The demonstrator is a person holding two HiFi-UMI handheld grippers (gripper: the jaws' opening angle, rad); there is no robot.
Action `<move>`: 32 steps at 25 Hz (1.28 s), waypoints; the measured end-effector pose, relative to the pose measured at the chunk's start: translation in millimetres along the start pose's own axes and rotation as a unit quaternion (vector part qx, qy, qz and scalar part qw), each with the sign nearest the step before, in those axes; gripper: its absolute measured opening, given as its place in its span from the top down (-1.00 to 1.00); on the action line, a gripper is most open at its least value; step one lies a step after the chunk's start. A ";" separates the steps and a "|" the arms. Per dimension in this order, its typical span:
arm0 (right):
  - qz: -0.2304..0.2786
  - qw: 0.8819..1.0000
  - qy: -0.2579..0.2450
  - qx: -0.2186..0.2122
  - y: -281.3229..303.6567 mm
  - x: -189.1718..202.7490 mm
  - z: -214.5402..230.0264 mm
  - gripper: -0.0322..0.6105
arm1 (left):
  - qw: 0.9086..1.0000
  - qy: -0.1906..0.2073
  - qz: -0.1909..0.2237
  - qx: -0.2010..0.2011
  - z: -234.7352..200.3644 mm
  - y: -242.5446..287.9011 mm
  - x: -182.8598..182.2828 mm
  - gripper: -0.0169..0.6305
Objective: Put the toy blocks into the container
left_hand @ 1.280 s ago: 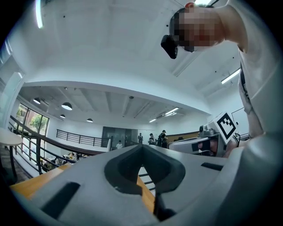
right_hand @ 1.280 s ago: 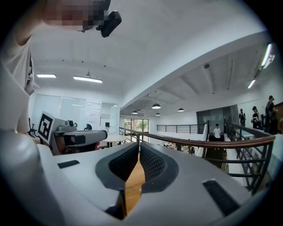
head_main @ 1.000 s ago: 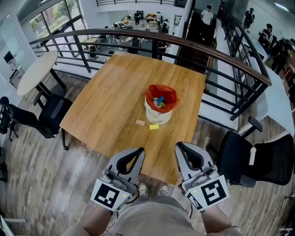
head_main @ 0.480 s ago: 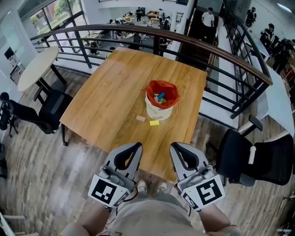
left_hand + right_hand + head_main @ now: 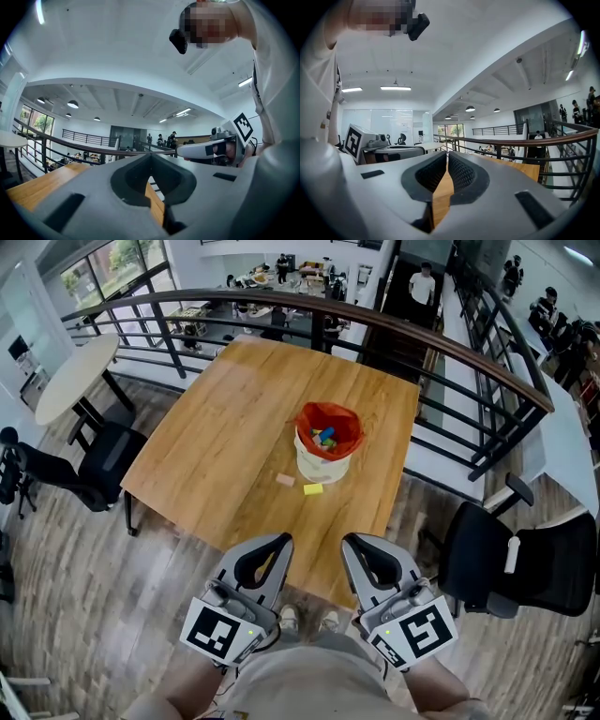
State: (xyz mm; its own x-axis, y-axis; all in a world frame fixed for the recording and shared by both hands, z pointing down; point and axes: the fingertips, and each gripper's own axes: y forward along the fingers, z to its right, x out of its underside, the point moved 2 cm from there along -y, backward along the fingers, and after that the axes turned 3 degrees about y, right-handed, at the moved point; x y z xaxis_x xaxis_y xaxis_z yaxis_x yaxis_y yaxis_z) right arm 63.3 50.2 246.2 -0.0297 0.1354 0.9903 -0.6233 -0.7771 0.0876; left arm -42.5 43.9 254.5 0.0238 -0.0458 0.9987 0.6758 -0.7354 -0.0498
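Toy blocks (image 5: 324, 438) already lay in the container (image 5: 322, 470), but a yellow block (image 5: 313, 489) and a tan block (image 5: 285, 480) waited just beside it, with the left gripper (image 5: 280, 543) and right gripper (image 5: 352, 543) both closed and empty.

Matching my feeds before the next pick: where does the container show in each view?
Head view: container stands on the wooden table, right of its centre.
Left gripper view: not in it.
Right gripper view: not in it.
Shared landmark: the curved handrail, in all three.
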 end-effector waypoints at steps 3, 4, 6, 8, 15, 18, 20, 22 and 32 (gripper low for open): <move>0.002 1.000 0.004 -0.003 -1.8 -0.4 -1.0 0.81 | 1.000 -0.002 -0.004 -0.005 -1.1 -2.5 0.0 0.91; 0.002 1.000 0.004 -0.004 -2.3 -0.1 -1.3 0.81 | 1.000 -0.002 -0.005 -0.006 -1.1 -3.2 0.0 0.91; 0.001 1.000 0.007 -0.006 -2.2 2.0 -1.1 0.81 | 1.000 -0.001 -0.006 -0.007 -0.9 -4.1 0.3 0.91; -0.003 1.000 0.018 -0.009 0.1 6.5 0.2 0.81 | 1.000 -0.002 -0.007 -0.008 -1.6 -4.4 1.8 0.91; -0.015 0.999 0.023 -0.021 10.2 16.8 -1.0 0.81 | 1.000 -0.012 -0.009 -0.019 -8.9 -7.8 3.4 0.91; -0.015 0.999 0.016 -0.028 19.3 14.7 -2.0 0.81 | 1.000 -0.013 -0.004 -0.027 -14.8 -8.9 0.0 0.91; -0.011 0.999 0.006 -0.030 28.2 11.6 -0.7 0.81 | 0.999 -0.012 -0.002 -0.033 -20.3 -8.9 -0.6 0.91; -0.008 0.999 -0.008 -0.031 38.9 9.1 3.0 0.80 | 0.999 -0.009 0.000 -0.039 -27.3 -7.5 0.4 0.91; -0.048 0.998 -0.046 -0.011 99.0 28.9 27.9 0.50 | 0.997 0.019 -0.002 -0.069 -82.3 17.7 15.8 0.91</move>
State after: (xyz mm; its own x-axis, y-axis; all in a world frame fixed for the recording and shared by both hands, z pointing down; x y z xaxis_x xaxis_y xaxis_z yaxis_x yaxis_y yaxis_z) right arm 22.5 -39.9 286.5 0.1018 0.1504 0.9834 -0.6369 -0.7495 0.1806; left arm -90.9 -25.6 268.3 -0.0084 -0.0659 0.9978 0.5675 -0.8219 -0.0496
